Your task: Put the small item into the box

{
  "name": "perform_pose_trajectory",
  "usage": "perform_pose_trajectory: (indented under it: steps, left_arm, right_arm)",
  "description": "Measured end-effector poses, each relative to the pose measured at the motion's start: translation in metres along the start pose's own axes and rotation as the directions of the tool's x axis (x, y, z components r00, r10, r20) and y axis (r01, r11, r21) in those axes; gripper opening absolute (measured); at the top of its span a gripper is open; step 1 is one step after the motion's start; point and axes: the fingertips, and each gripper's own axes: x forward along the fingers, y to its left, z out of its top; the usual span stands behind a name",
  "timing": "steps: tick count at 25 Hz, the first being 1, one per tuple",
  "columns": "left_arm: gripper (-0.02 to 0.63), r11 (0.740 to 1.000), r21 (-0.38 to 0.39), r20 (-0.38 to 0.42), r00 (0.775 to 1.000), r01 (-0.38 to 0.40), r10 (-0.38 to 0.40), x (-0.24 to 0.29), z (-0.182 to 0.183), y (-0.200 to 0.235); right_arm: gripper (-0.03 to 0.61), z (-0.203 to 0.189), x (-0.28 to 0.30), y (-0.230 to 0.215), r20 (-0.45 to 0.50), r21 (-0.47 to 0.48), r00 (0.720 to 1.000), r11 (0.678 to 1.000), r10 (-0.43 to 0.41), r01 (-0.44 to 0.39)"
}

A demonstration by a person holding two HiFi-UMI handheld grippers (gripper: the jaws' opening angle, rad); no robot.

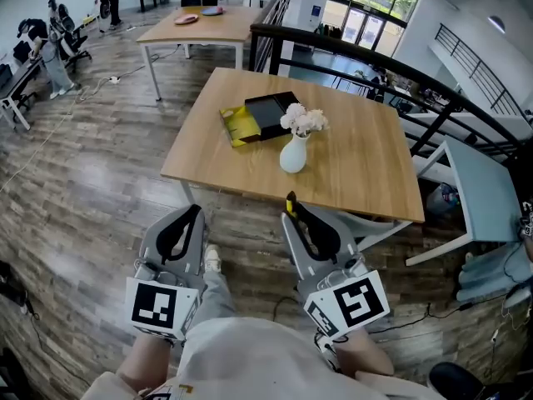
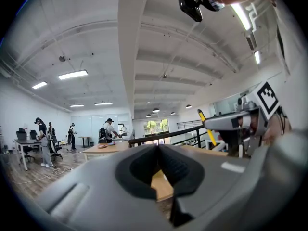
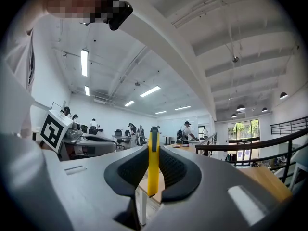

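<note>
right gripper (image 1: pixel 293 215) clamped on thin yellow item (image 3: pixel 153 162), long axis upright | left gripper (image 1: pixel 195 215) closed, empty | box (image 1: pixel 271 113) on far table, ahead, slightly left; vase (image 1: pixel 293 152) between; right arm nearer

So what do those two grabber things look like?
Both the left gripper and the right gripper are smooth grey shells with black padded fingers that narrow to a point. Each has a white cube printed with black square markers. The person wears a pale top.
</note>
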Motion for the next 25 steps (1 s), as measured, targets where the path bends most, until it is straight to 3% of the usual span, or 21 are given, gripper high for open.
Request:
perform_pose_trajectory:
  steps: [8, 18, 25]
  left_arm:
    - [0.003, 1.000, -0.013, -0.022, 0.999, 0.025, -0.025, 0.072, -0.008, 0.065]
    - [0.003, 0.994, -0.012, -0.079, 0.991, 0.109, -0.110, 0.189, -0.018, 0.155]
    - [0.003, 0.988, -0.063, -0.071, 0.987, 0.141, -0.146, 0.247, -0.022, 0.212]
  right_arm:
    - [0.067, -0.002, 0.089, -0.029, -0.034, 0.011, 0.999, 1.000, -0.022, 0.023]
    - [0.067, 0.001, 0.225, -0.078, -0.076, 0.032, 0.994, 0.996, -0.081, 0.084]
    - [0.067, 0.003, 0.302, -0.098, -0.100, 0.014, 0.987, 0.992, -0.127, 0.129]
